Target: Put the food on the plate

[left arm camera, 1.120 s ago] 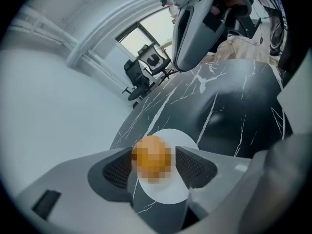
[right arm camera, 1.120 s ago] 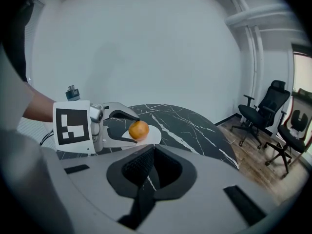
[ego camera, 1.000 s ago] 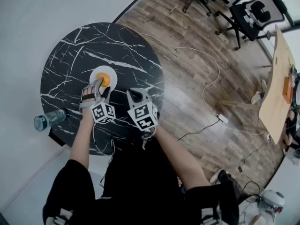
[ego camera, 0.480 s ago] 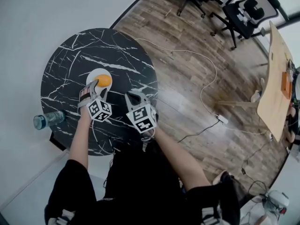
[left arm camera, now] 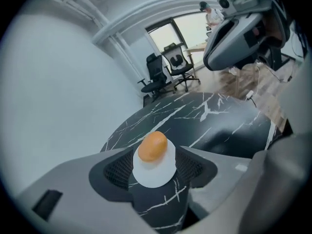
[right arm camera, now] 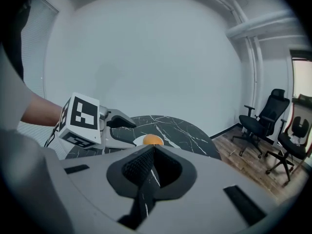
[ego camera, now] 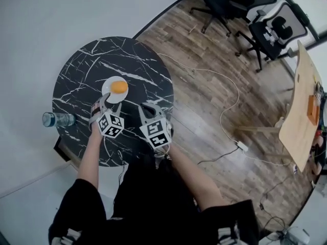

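An orange, bun-like piece of food (ego camera: pixel 119 87) lies on a small white plate (ego camera: pixel 109 92) on the round black marble table (ego camera: pixel 133 60). My left gripper (ego camera: pixel 105 102) hovers just short of the plate, open and empty. In the left gripper view the food (left arm camera: pixel 152 146) and the plate (left arm camera: pixel 155 174) show beyond the parted fingers (left arm camera: pixel 116 169). My right gripper (ego camera: pixel 147 107) is shut with nothing in it, beside the left and nearer the table's right edge. In the right gripper view its jaws (right arm camera: pixel 152 148) meet, with the food (right arm camera: pixel 153 140) and the left gripper (right arm camera: pixel 114 130) ahead.
A clear bottle (ego camera: pixel 57 119) lies on its side at the table's left edge. Past the table's right rim is wood floor with a white cable (ego camera: pixel 225 98). Black office chairs (ego camera: pixel 265 32) and a light wooden tabletop (ego camera: pixel 301 101) stand farther right.
My left gripper has drawn back from the food toward the person; the food stays on the plate. The right gripper has kept its place, shut.
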`<state>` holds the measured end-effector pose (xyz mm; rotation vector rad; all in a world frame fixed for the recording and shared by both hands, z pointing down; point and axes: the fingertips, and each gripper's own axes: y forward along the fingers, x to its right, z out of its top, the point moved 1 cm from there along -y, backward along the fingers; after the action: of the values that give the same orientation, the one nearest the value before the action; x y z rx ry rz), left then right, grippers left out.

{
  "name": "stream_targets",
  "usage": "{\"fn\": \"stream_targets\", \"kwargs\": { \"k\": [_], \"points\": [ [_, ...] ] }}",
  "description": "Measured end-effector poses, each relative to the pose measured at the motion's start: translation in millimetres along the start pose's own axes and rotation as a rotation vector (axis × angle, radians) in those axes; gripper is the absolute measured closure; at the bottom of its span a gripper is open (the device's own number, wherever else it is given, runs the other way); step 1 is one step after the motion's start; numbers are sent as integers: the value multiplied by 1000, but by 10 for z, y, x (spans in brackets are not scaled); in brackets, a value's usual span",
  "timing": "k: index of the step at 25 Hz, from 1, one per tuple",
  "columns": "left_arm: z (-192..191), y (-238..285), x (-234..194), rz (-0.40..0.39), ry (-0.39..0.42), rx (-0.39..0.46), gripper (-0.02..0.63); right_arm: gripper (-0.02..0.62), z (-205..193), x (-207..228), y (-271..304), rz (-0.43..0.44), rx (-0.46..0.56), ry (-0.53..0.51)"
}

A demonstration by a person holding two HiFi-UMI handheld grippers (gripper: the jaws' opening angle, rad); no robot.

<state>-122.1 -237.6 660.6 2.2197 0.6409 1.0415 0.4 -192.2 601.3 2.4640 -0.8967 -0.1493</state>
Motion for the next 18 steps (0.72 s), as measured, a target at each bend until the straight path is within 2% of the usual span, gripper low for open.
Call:
{"fn": "stream_targets", "kwargs": {
  "k": [9,11,13,15,17,18],
  "points": [
    [97,-733,104,51,-435,87,350,598,427,-225,-264,25,141,-54],
    [105,-863,139,62,-520,101,373,598,511,-279,-318,29,166,-84],
    [91,-984,138,76,-625,119,414,598,594,-330,-368,34,189,-109],
    [59,-1119,97,115,-729,144,484,598,675,-382,-416,48,214,-120],
    [38,-1285,67,172,-794,156,581,598,756,-427,-481,69,241,-119],
    [44,-1378,59,201,-812,160,606,598,798,-447,-518,78,254,-119]
  ]
}}
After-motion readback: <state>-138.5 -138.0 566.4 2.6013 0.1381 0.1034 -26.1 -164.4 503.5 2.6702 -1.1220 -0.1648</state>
